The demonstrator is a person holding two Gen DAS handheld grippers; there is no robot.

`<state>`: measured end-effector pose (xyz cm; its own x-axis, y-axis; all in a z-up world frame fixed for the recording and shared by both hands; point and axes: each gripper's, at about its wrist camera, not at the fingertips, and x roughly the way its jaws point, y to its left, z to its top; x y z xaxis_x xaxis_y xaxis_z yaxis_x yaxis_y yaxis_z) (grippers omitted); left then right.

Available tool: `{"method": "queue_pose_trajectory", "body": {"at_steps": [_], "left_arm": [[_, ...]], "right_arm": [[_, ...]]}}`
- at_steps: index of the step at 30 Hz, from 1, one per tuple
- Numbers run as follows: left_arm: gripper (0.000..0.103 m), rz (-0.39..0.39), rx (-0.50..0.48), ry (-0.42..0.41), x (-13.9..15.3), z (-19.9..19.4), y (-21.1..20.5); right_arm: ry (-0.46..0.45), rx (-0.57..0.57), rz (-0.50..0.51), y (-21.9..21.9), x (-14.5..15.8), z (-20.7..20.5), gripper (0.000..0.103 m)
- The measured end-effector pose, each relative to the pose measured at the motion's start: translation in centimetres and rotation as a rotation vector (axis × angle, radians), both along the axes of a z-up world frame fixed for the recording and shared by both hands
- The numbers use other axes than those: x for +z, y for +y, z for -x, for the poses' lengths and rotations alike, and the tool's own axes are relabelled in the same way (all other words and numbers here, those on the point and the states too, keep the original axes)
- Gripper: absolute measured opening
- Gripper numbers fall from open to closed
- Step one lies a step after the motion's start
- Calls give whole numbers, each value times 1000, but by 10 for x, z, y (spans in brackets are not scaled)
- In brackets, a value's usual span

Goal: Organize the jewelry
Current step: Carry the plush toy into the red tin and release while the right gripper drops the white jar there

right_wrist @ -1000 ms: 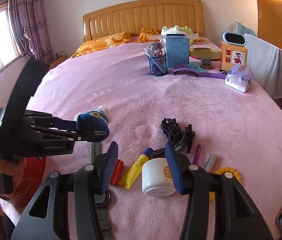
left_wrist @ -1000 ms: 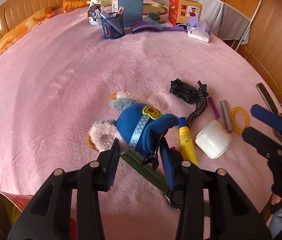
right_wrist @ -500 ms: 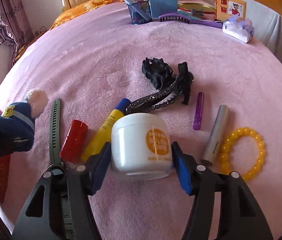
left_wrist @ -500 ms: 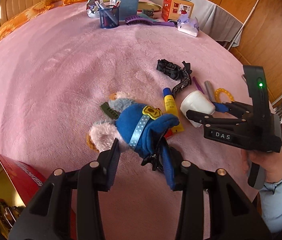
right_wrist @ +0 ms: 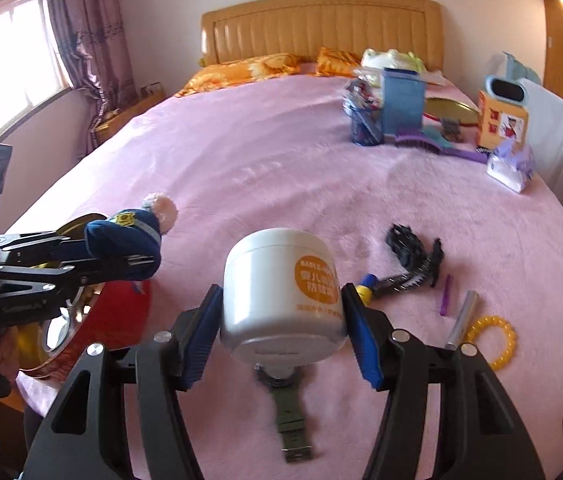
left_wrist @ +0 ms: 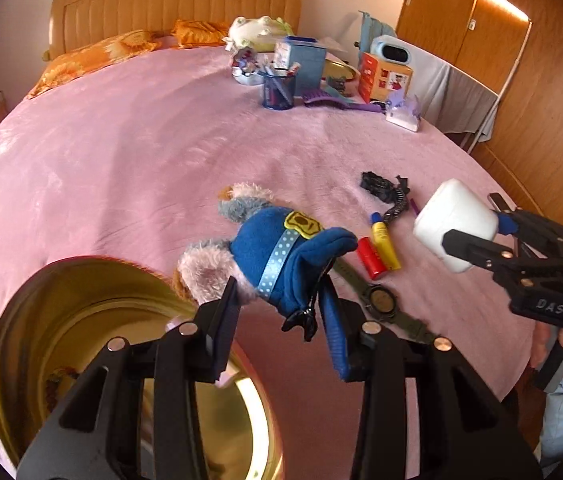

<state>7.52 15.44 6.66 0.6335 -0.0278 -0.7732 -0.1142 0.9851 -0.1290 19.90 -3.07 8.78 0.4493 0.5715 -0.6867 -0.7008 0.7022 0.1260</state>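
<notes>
Both hands mid-carry over bed [left_wrist: 121, 152]: left gripper [left_wrist: 281, 312] fingers clamp plush keychain [left_wrist: 277, 248] above gold tin [left_wrist: 81, 280]; right gripper [right_wrist: 281, 320] fingers grip white jar [right_wrist: 279, 292]. Next, likely: lower, release into tin.

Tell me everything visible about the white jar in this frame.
The white jar is a squat, round tub of smooth, plastic-looking material with a wide lid and an orange circular label printed in white characters. It is lifted clear of the pink bedspread, tipped with its flat end toward the camera, clamped between the blue pads of the right hand-held gripper. Nothing else touches it.
</notes>
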Motion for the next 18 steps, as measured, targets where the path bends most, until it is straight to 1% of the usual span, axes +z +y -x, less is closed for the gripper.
{"method": "queue_pose_trajectory", "body": {"at_steps": [2, 4, 7, 10, 12, 15, 17, 18], "left_arm": [[40, -18, 55, 7, 0, 20, 32], [40, -36, 104, 29, -4, 40, 62], [40, -55, 161, 73, -17, 70, 97], [40, -47, 207, 115, -32, 92, 126], [40, -37, 220, 130, -40, 100, 138], [41, -29, 222, 172, -56, 99, 147], [43, -41, 197, 173, -62, 99, 146], [43, -39, 196, 153, -60, 101, 145]], "right_arm": [[-12, 70, -6, 28, 10, 17, 61], [-11, 138, -5, 58, 14, 34, 61], [9, 228, 5, 102, 11, 56, 61], [19, 303, 34, 144, 3, 76, 61], [52, 340, 56, 169, -6, 83, 60], [86, 365, 105, 198, -24, 91, 60], [100, 369, 133, 209, -34, 96, 60], [109, 367, 144, 212, -38, 96, 60]]}}
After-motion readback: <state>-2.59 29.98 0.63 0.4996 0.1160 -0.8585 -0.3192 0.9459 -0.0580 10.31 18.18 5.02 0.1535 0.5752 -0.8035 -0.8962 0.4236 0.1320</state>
